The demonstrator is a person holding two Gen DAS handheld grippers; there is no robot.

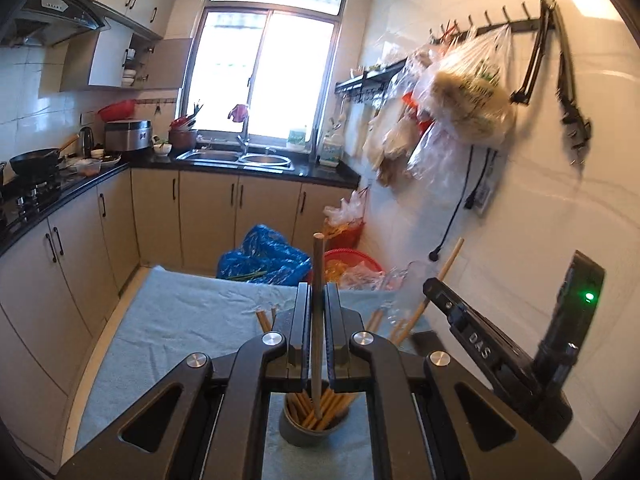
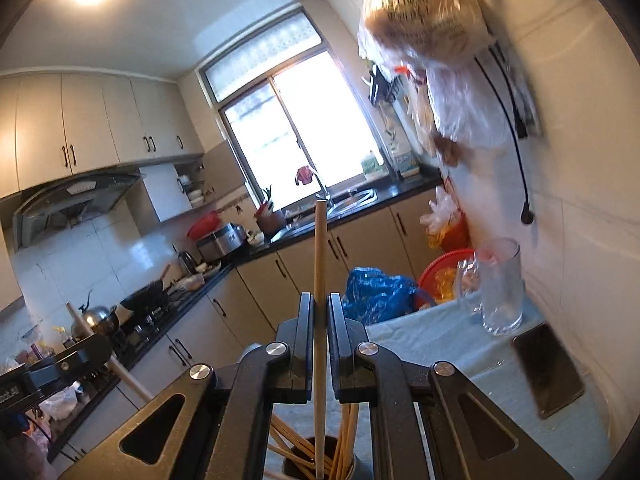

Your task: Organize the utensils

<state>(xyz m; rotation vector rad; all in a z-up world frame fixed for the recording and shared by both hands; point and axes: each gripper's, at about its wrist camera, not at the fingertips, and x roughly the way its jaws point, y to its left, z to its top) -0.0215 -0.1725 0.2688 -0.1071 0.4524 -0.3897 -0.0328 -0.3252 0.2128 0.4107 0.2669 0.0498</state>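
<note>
My left gripper (image 1: 317,292) is shut on a wooden chopstick (image 1: 318,264) held upright, its lower end in a grey cup (image 1: 308,432) holding several chopsticks. My right gripper (image 2: 320,304) is shut on another wooden chopstick (image 2: 320,256), also upright, its lower end in the same dark cup (image 2: 320,466). The right gripper also shows at the right of the left wrist view (image 1: 434,285), with its chopstick (image 1: 452,260). The left gripper body appears at the lower left of the right wrist view (image 2: 80,354). More chopsticks (image 1: 264,320) lie on the cloth.
The table is covered by a light blue cloth (image 1: 180,320). A glass pitcher (image 2: 500,288) and a dark phone (image 2: 548,368) sit near the white wall. Blue bag (image 1: 264,256) and red basins (image 1: 352,260) lie beyond the table. Plastic bags (image 1: 468,92) hang on the wall.
</note>
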